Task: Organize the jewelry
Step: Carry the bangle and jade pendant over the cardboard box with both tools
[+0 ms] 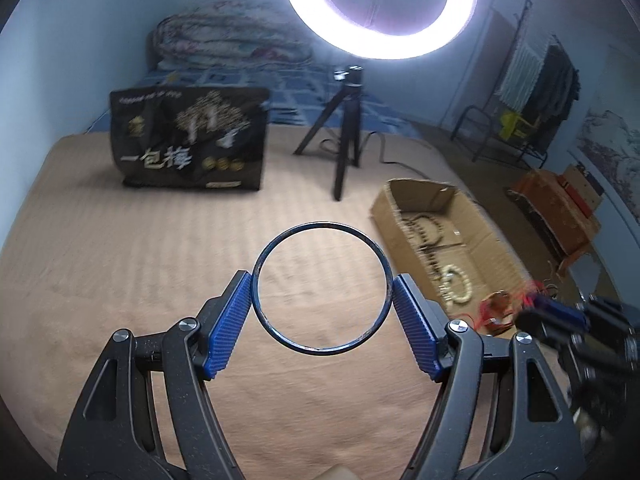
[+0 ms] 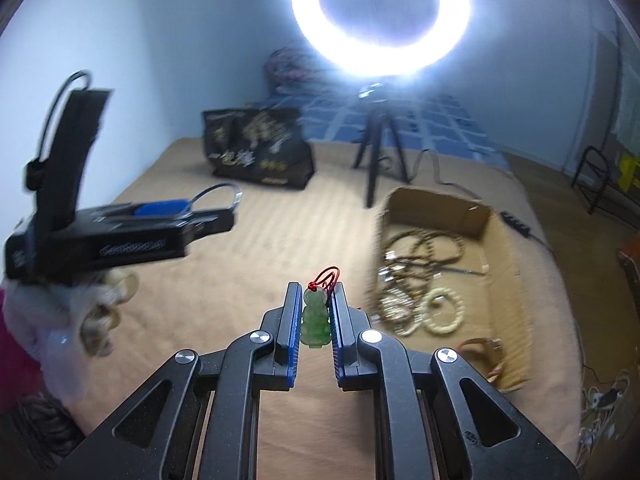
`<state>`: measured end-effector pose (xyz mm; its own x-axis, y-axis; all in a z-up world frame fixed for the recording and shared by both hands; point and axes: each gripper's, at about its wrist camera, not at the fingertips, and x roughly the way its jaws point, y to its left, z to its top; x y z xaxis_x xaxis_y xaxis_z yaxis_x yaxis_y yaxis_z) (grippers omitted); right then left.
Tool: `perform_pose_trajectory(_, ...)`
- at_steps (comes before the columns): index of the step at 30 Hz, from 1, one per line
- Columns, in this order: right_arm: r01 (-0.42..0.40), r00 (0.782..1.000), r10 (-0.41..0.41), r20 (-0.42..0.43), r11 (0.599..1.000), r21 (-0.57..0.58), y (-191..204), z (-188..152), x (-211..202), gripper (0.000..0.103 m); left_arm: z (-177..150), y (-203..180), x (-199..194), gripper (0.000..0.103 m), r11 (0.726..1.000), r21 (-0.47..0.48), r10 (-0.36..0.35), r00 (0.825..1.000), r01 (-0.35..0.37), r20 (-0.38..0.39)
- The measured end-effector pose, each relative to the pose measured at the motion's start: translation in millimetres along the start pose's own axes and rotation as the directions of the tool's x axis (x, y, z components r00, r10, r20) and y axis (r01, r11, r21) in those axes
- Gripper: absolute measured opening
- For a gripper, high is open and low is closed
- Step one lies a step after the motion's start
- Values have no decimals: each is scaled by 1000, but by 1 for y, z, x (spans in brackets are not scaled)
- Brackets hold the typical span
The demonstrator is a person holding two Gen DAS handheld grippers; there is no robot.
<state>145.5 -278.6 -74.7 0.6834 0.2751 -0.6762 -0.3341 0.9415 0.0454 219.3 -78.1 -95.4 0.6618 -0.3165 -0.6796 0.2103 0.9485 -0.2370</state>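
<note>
My left gripper (image 1: 322,286) is shut on a thin dark bangle (image 1: 280,330), held upright above the tan bed cover between the blue pads (image 1: 232,316). My right gripper (image 2: 316,308) is shut on a green jade pendant (image 2: 315,318) with a red cord (image 2: 326,274). An open cardboard box (image 1: 492,240) lies to the right; it holds bead bracelets (image 2: 420,248) and a cream bead bracelet (image 2: 444,314). The left gripper shows in the right wrist view (image 2: 188,210), to the left; the right gripper shows blurred in the left wrist view (image 1: 560,312), near the box.
A black printed bag (image 1: 188,140) stands at the back of the bed. A ring light (image 1: 380,8) on a black tripod (image 1: 346,136) stands behind the box. A clothes rack (image 1: 532,92) and an orange crate (image 1: 560,208) are at the right.
</note>
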Motion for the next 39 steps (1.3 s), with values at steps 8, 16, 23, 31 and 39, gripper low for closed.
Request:
perform_pose_trajectory(8,68,997,-70,17,994,82,-54,15,-6,12,4,-46,1,74,996,70,-56,998,54,15)
perform_pose_trajectory(16,122,992,-125,15,984,131,-93,24,0,12,0,-85,11,74,985,141,-101,995,100,4)
perform_pose_trajectory(23,137,990,-138,-3,975,173,-114,30,15,12,-8,-114,25,74,974,185,-130,991,133,-28)
perform_pose_trajectory(31,141,990,-136,-37,965,222,-130,31,35,12,-15,-134,39,74,967,199,-153,986,162,-60)
perform_pose_trajectory(39,141,989,-128,-66,958,250,-142,27,43,12,-17,-139,52,74,966,187,-166,982,179,-85)
